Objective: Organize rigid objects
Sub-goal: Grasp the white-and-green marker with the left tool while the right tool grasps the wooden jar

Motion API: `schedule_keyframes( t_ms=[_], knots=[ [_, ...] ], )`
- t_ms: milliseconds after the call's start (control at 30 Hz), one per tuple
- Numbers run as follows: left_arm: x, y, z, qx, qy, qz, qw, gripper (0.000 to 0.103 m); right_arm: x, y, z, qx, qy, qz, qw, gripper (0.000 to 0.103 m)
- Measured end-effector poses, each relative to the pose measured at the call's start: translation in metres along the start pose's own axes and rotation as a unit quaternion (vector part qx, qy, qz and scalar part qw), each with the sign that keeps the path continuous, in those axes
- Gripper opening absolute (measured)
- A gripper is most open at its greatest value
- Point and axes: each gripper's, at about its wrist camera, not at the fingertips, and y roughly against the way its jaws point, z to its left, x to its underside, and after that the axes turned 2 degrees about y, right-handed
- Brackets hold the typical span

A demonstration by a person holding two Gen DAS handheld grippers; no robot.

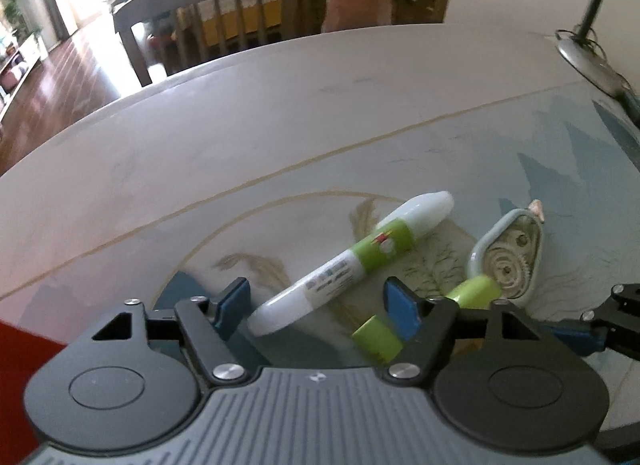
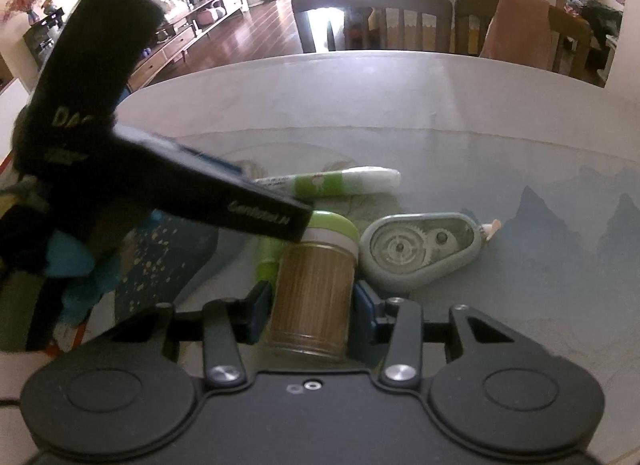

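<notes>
White-and-green pen (image 1: 352, 261) lies slantwise between my half-open left tongs (image 1: 320, 305), near end by the left pad. Right tongs (image 2: 312, 305) clamp the toothpick jar (image 2: 314, 289).

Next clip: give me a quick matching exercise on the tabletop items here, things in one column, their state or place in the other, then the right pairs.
Things:
1. white-and-green pen
2. toothpick jar
3. correction tape dispenser
4. desk lamp base

States:
A. clamped between the right gripper pads
B. lying flat, gears showing
C. lying between the left gripper fingers, not pinched
D. at the table's far right edge

Pairs: 1-C, 2-A, 3-B, 4-D
</notes>
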Motion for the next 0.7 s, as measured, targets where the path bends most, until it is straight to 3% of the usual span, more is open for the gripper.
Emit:
schedule_keyframes(
  t_ms=[133, 200, 300, 400, 700],
  knots=[
    [-0.005, -0.002, -0.008, 0.016, -0.031, -0.01, 0.9994, 0.05, 0.005, 0.003, -0.001, -0.005, -0.006, 0.0, 1.0, 0.043],
    [-0.006, -0.002, -0.01, 0.023, -0.039, -0.013, 0.9989, 0.033, 0.007, 0.004, -0.001, -0.005, -0.008, -0.001, 1.0, 0.043],
    [-0.002, -0.001, -0.021, 0.025, -0.055, -0.018, 0.998, 0.021, 0.01, 0.006, -0.003, -0.002, -0.016, -0.002, 1.0, 0.043],
    [0.003, 0.001, -0.025, 0.018, -0.057, -0.022, 0.998, 0.017, 0.013, 0.01, -0.003, -0.001, -0.023, -0.001, 1.0, 0.043],
    [0.016, 0.028, -0.011, 0.036, 0.035, -0.019, 0.9986, 0.017, 0.023, 0.036, -0.006, -0.001, -0.05, -0.01, 0.999, 0.042]
  ],
)
